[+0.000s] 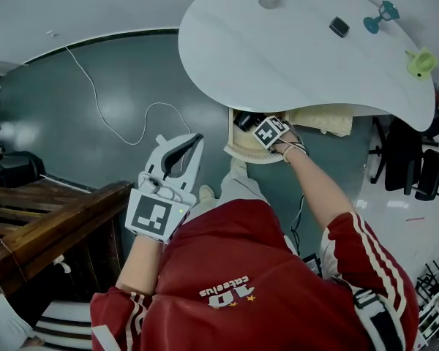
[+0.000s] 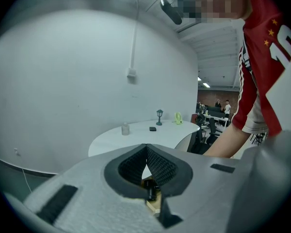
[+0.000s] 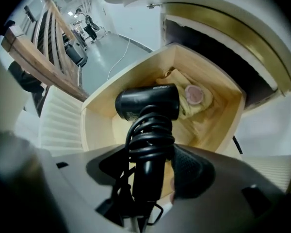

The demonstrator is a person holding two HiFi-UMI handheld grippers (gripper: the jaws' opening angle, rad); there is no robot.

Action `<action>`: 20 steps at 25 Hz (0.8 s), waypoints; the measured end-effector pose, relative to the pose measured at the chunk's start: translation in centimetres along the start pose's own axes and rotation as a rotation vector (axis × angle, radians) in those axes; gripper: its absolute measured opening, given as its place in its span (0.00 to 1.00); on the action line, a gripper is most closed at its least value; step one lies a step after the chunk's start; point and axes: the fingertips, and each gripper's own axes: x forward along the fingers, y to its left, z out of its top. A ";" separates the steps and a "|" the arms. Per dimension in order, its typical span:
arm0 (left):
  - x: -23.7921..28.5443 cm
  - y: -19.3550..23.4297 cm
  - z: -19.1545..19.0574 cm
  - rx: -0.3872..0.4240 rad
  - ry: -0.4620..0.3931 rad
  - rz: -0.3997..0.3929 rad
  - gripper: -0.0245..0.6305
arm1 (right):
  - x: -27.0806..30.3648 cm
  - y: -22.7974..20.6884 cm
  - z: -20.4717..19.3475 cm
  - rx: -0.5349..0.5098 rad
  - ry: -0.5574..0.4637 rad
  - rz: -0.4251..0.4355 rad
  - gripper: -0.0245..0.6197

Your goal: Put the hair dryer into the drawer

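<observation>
White tabletop [image 1: 278, 50], teal floor [image 1: 73, 115], open wooden drawer [image 3: 99, 125], hair dryer [image 3: 148, 103] above

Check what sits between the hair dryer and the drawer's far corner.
In the right gripper view, a crumpled yellowish cloth with a small pink-topped round thing on it lies there, inside the drawer, just past the hair dryer.

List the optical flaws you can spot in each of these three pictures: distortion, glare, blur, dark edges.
Head view: the wide lens bows the table edge, and pale glare pools on the grey floor. Left gripper view: corners fall to black, and the left hand-held gripper is soft up close. Right gripper view: the hair dryer blurs along its handle near the lens, the drawer is sharper, and the rim darkens.
</observation>
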 end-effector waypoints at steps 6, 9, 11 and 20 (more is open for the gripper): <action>-0.2 -0.1 -0.1 0.004 0.010 -0.001 0.04 | 0.6 -0.2 -0.3 -0.081 0.075 -0.024 0.48; -0.5 0.0 -0.4 0.001 0.014 0.003 0.04 | 0.5 0.0 0.1 -0.117 0.069 -0.041 0.48; -0.6 0.2 -0.5 -0.004 0.014 0.005 0.04 | 0.3 -0.2 0.4 -0.124 0.061 -0.052 0.48; -0.6 0.2 -0.8 -0.011 0.016 0.001 0.04 | 0.7 -1.3 1.5 -0.029 -0.010 -0.095 0.48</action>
